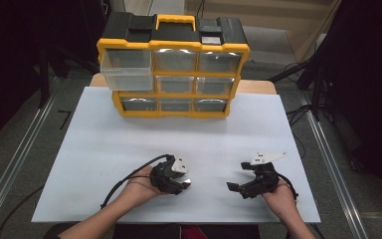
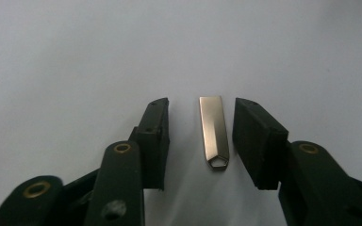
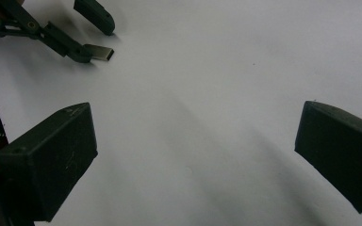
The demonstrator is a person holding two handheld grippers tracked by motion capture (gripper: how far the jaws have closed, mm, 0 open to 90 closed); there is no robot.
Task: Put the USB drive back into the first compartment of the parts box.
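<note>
One metal USB stick (image 2: 214, 134) lies flat on the white worktop (image 1: 129, 144) between the left gripper (image 2: 200, 141) jaws, nearer one jaw, touching neither as far as visible. Left jaws part open, holding nothing. Right gripper (image 3: 195, 160) jaws wide apart, empty, stick well ahead of them beside the left gripper's tip. One yellow-black drawer organizer (image 1: 173, 64) far beyond both jaws, nine clear drawers, top-left one pulled out. Two hands, two grippers. Dark room, grey floor.
</note>
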